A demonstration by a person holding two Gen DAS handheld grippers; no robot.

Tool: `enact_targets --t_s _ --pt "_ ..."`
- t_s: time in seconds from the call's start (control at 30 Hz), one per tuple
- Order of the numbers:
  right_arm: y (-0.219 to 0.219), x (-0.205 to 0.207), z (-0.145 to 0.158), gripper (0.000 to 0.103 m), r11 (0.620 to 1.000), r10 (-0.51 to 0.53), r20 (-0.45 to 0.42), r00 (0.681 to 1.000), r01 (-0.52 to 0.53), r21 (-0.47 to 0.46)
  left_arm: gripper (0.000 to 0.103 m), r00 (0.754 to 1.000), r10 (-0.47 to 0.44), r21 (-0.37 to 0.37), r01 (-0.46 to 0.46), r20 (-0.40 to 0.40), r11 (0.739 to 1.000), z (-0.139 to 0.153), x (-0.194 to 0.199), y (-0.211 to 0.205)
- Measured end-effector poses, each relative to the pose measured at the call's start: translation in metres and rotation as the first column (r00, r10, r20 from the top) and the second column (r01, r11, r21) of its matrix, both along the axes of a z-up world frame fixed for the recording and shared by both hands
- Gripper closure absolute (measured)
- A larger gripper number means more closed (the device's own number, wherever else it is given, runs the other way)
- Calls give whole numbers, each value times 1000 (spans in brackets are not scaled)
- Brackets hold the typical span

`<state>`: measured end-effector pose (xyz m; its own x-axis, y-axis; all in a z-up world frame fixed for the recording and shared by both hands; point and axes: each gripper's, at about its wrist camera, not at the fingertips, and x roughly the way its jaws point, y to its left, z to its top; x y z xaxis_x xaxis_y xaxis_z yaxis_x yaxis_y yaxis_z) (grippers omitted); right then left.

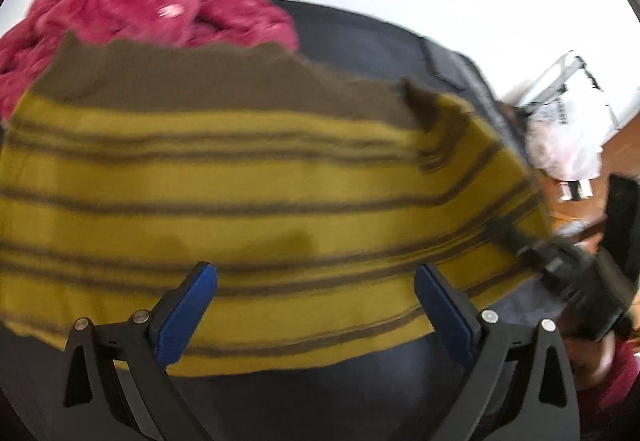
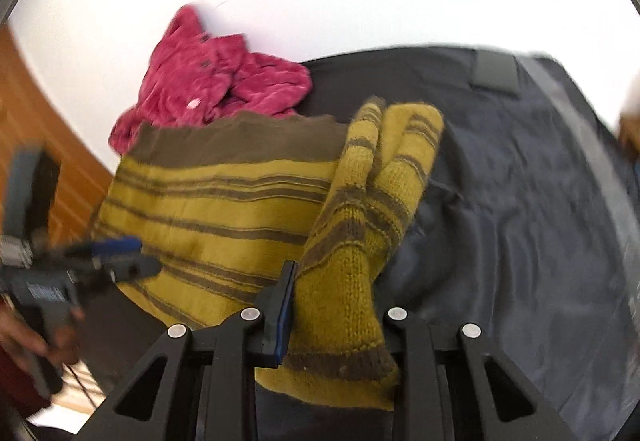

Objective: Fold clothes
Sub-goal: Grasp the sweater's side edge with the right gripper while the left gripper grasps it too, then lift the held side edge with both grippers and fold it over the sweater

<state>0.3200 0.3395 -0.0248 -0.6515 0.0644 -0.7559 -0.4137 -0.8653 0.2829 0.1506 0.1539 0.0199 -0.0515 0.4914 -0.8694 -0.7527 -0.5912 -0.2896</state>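
A mustard-yellow knit sweater with brown stripes and a brown hem lies flat on a dark cloth-covered surface. My left gripper hovers open over its near part, with the blue pads wide apart and nothing between them. In the right wrist view the sweater's sleeve lies folded along the body's right edge. My right gripper is shut on the sleeve near the cuff, which hides its right finger. The left gripper shows blurred at the sweater's left edge, and the right gripper at its right edge.
A crumpled pink garment lies behind the sweater's hem. The dark cloth stretches right, with a dark rectangular patch at its far edge. A white bag and wooden floor lie beyond. A hand holds the left gripper.
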Motion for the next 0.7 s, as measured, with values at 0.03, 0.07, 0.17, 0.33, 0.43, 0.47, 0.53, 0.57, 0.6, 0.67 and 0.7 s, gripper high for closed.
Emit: enact_targets --t_s 0.03,0.07,0.17,0.33,0.43,0.47,0.53,0.57,0.6,0.67,0.7 --pt "-5 -1 1 75 999 16 6 1000 -16 29 3 999 -12 20 11 42 1000 3 -3 6" --pt "-11 -1 2 75 998 32 12 999 -32 58 3 996 -24 40 21 83 999 5 -5 12" --pt "-25 -5 4 75 990 67 24 997 -69 124 3 984 -52 77 39 171 996 10 -12 37" --pt "-41 -7 4 75 978 97 37 995 -102 182 3 952 -95 126 60 290 990 14 -21 81" --pt "-46 -6 4 75 976 99 36 994 -104 193 3 941 -160 122 129 297 984 17 -14 106" --pt "-47 -6 4 75 975 100 35 994 -105 196 3 943 -176 102 153 282 983 17 -9 114" --pt "-50 -9 4 75 974 103 35 994 -108 201 3 943 -198 65 187 269 980 14 -1 128" --pt "-53 -9 4 75 972 107 35 994 -112 207 3 942 -204 49 198 268 979 12 2 134" --pt "-56 -10 5 75 970 111 35 993 -116 214 3 940 -210 32 209 268 977 9 4 140" --pt "-61 -11 5 75 966 123 33 992 -127 226 3 939 -218 -4 227 265 974 4 8 149" --pt "-64 -12 5 75 964 128 33 991 -133 231 3 941 -219 -29 234 260 972 -1 8 153"
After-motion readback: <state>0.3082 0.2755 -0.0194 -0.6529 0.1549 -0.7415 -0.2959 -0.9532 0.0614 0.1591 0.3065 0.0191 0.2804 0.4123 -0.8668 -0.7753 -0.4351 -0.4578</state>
